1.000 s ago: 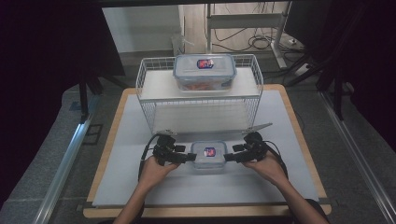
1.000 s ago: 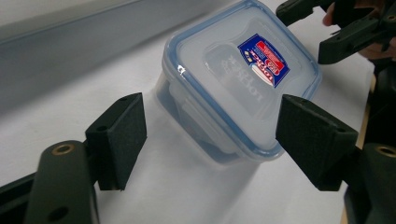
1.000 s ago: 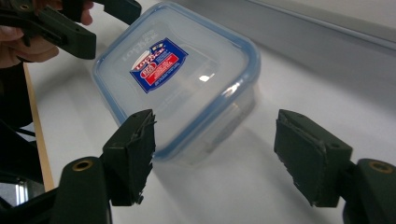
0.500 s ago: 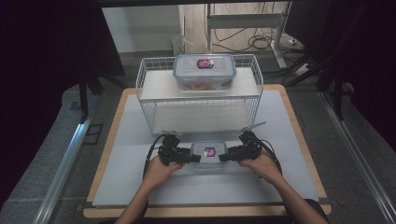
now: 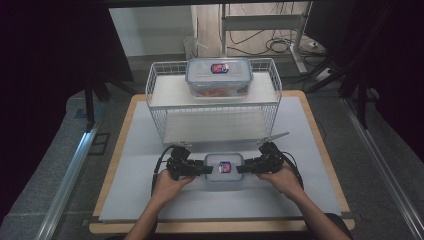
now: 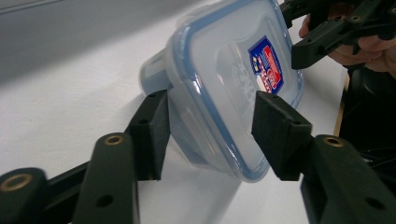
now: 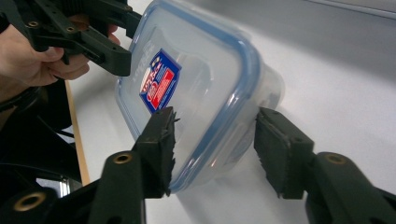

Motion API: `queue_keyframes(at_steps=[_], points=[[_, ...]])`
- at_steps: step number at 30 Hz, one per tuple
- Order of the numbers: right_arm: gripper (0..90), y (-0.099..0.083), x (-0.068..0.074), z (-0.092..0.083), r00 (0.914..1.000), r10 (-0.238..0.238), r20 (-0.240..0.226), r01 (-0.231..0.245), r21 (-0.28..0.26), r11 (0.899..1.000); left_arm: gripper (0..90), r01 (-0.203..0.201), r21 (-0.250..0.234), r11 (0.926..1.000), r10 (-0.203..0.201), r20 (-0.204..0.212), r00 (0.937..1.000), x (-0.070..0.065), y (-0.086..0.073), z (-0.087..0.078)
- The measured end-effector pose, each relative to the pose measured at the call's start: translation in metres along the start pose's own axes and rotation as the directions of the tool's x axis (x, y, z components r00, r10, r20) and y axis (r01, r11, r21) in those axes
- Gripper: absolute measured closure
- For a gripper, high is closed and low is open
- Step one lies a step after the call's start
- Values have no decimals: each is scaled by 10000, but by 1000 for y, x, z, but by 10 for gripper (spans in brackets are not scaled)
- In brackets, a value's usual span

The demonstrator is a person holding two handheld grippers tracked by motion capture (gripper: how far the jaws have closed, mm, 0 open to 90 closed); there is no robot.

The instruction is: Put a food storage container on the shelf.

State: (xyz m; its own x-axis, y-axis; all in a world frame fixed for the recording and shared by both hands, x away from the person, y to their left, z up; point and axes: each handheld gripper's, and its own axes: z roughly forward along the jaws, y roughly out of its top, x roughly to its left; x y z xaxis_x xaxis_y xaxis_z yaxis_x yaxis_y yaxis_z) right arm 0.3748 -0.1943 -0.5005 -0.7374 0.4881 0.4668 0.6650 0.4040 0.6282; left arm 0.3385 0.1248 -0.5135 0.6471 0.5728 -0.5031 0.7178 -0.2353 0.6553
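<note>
Behind small box [image 5: 224,168]: rack [image 5: 213,102] w/ container [image 5: 218,75].

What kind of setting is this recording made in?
Probably a lab or recording workstation rather than a kitchen: a white-topped table walled in by dark curtains, loose cables on the floor behind, and a staged wire rack with a food box on top.

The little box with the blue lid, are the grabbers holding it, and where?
Yes. The small box is clamped from both ends: the left gripper has its jaws over the left end, lid and base, and the right gripper over the right end.
</note>
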Motion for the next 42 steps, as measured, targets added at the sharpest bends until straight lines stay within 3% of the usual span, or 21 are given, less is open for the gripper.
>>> queue_keyframes(at_steps=[4, 23, 29, 32, 34, 39, 42], points=[[525, -4, 1, -2, 10000, 45, -28, -46, -154, 9999, 565, 142, -118, 9998, -140, 175, 9997, 2, -6, -5], [542, -12, -4, -4, 9964, 699, -480, -721, -446, 9964, 591, 253, -173, 9995, -249, 246, 9994, 2, -9, -4], [555, -13, -3, -5, 9961, 746, -467, -769, -513, 9957, 643, 452, -177, 9988, -444, 404, 9982, 4, -10, -6], [557, -13, -3, -5, 9967, 651, -479, -677, -554, 9962, 629, 218, -105, 9997, -214, 377, 9991, 4, -9, -5], [557, -13, -3, -5, 9973, 574, -456, -600, -564, 9966, 573, 13, -60, 10000, -11, 239, 9997, 2, -8, -1], [618, -11, -3, -10, 9992, 323, -222, -340, -817, 9961, 553, 329, -180, 9993, -318, 570, 9979, 9, -7, 0], [620, -12, -5, -10, 9983, 465, -354, -494, -862, 9951, 522, 459, -175, 9988, -447, 640, 9969, 12, -7, 0]])
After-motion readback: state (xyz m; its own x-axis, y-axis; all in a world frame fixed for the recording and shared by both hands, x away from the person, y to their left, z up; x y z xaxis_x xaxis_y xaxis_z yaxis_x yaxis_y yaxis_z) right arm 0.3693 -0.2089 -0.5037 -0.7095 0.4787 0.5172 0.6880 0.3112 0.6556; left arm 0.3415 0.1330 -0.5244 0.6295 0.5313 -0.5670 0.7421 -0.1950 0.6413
